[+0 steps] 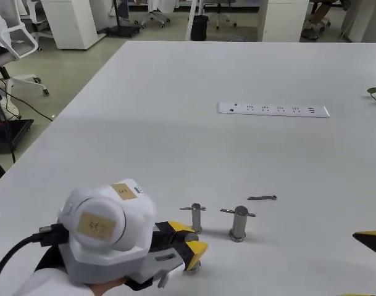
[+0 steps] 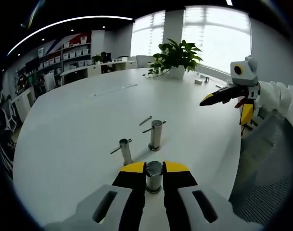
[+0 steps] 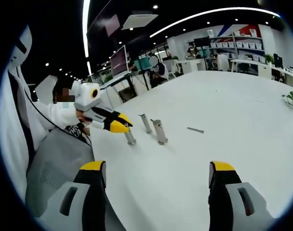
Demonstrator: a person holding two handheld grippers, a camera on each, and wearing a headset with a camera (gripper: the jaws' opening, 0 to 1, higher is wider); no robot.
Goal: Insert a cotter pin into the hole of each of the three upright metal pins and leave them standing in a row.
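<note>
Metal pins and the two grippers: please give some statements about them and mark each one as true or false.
1. The left gripper has its jaws shut around the near pin. True.
2. All three pins carry a cotter pin. False: the middle pin and the far pin do; a loose cotter pin lies on the table.
3. The right gripper holds the loose cotter pin. False: its jaws are open and hold nothing.
4. A power strip lies beyond the pins. True.
</note>
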